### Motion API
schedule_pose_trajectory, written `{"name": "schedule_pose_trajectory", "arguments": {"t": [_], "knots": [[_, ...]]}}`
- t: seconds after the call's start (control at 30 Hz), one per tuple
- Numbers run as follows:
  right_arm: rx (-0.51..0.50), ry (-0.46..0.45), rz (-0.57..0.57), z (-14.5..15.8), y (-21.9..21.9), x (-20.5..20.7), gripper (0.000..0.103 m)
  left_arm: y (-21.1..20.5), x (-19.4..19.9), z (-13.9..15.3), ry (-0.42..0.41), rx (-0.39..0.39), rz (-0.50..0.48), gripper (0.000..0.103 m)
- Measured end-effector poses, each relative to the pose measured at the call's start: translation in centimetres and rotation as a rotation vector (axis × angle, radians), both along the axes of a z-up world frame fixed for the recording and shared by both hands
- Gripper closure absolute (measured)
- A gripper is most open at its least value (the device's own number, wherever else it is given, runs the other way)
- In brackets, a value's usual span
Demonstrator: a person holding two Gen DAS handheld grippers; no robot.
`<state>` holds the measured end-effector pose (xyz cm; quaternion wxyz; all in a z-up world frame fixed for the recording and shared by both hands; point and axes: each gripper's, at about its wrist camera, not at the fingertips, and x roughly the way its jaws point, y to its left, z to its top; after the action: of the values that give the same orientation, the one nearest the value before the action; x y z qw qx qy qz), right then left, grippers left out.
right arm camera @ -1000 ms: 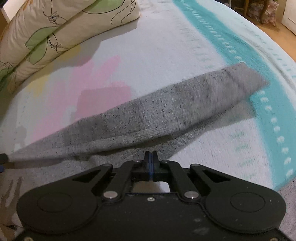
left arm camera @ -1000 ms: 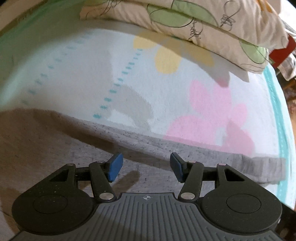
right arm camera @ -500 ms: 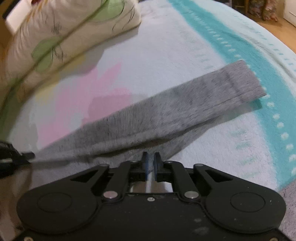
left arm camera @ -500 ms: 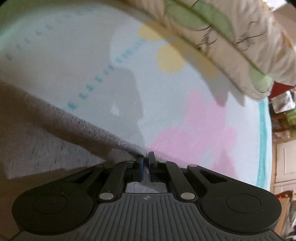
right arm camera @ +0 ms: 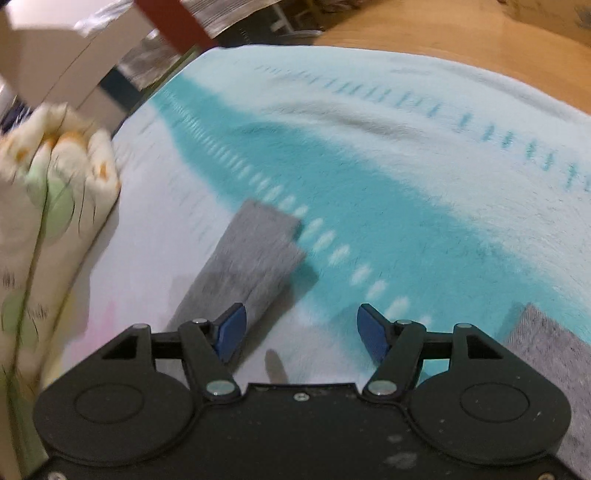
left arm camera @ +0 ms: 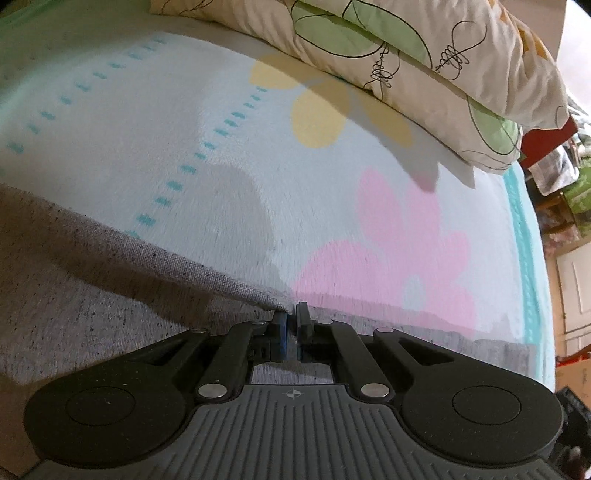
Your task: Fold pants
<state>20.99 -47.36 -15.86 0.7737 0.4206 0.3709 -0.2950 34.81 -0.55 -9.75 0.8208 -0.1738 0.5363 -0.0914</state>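
Grey speckled pants lie on a pale flowered bed cover. In the left wrist view my left gripper is shut on the pants' upper edge, which rises as a small peak of cloth between the blue pads. In the right wrist view the end of one pant leg lies flat on the cover, just ahead of the left finger. My right gripper hovers over bare cover; its jaws are opening and hold nothing. Another grey piece of the pants shows at the right edge.
A cream pillow with green leaves lies along the far side of the bed, also at the left in the right wrist view. A turquoise band crosses the cover. Beyond the bed's edge are wooden floor and clutter.
My left gripper closed on the pants' edge and stays there. My right gripper let go of the pant leg, opened, rolled and swung sideways; the leg now lies flat.
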Motion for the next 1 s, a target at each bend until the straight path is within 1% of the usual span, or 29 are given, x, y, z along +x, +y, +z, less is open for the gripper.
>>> {"name": "schedule_pose_trajectory", "arguments": {"t": [0.1, 0.13, 0.17, 0.2, 0.23, 0.27, 0.33, 0.4, 0.47, 0.53, 0.6, 0.67, 0.7, 0.77, 0.8, 0.87, 0.93, 1.0], "knots": [[-0.019, -0.005, 0.008, -0.2, -0.8, 0.9, 0.041, 0.0, -0.2, 0.2, -0.006, 0.003, 0.001, 0.099], [-0.028, 0.005, 0.019, -0.2, -0.9, 1.5, 0.048, 0.0, -0.4, 0.3, -0.007, 0.003, 0.001, 0.099], [-0.035, 0.016, 0.032, -0.3, -1.0, 2.1, 0.057, 0.0, -0.4, 0.3, -0.008, 0.004, 0.001, 0.099], [-0.038, 0.016, 0.043, -0.3, -1.1, 2.5, 0.063, 0.0, -0.5, 0.4, -0.011, 0.004, 0.002, 0.099], [-0.039, 0.012, 0.055, -0.3, -1.1, 3.0, 0.077, 0.0, -0.7, 0.6, -0.014, 0.003, 0.003, 0.099], [-0.035, 0.006, 0.067, -0.2, -1.1, 3.1, 0.095, 0.0, -0.9, 0.7, -0.018, 0.004, 0.005, 0.099], [-0.033, 0.004, 0.097, 0.1, -1.2, 3.8, 0.097, 0.0, -1.4, 1.4, -0.036, 0.006, 0.012, 0.099], [-0.072, -0.002, 0.132, 1.5, -1.0, 4.1, 0.097, 0.0, -2.5, 2.6, -0.071, 0.013, 0.017, 0.100], [-0.102, -0.044, 0.169, 3.5, -0.7, 3.5, 0.098, -0.2, -4.0, 4.4, -0.130, 0.047, 0.004, 0.100], [-0.119, -0.081, 0.198, 5.7, -0.5, 2.6, 0.098, -0.5, -6.3, 6.8, -0.204, 0.092, -0.014, 0.100], [-0.137, -0.114, 0.225, 8.1, -0.3, 1.1, 0.098, -0.7, -9.2, 9.3, -0.279, 0.128, -0.041, 0.100], [-0.147, -0.133, 0.241, 10.3, -0.4, -1.1, 0.098, -0.7, -12.8, 11.5, -0.347, 0.141, -0.069, 0.100], [-0.145, -0.134, 0.248, 11.1, -0.3, -2.6, 0.098, -0.5, -14.8, 12.3, -0.372, 0.142, -0.083, 0.100], [-0.139, -0.127, 0.253, 12.3, -0.4, -6.0, 0.098, -0.4, -18.4, 12.9, -0.392, 0.145, -0.121, 0.100], [-0.139, -0.122, 0.253, 12.6, -0.5, -7.6, 0.098, -0.3, -20.1, 12.6, -0.390, 0.149, -0.139, 0.100], [-0.142, -0.086, 0.257, 12.3, -0.3, -11.2, 0.098, -0.3, -23.3, 11.1, -0.348, 0.153, -0.167, 0.100], [-0.154, -0.020, 0.264, 11.2, 0.1, -14.3, 0.098, -0.4, -25.4, 8.2, -0.248, 0.152, -0.193, 0.100], [-0.160, 0.068, 0.271, 9.0, 0.4, -16.9, 0.098, -0.5, -26.3, 4.1, -0.109, 0.139, -0.188, 0.100]]}}
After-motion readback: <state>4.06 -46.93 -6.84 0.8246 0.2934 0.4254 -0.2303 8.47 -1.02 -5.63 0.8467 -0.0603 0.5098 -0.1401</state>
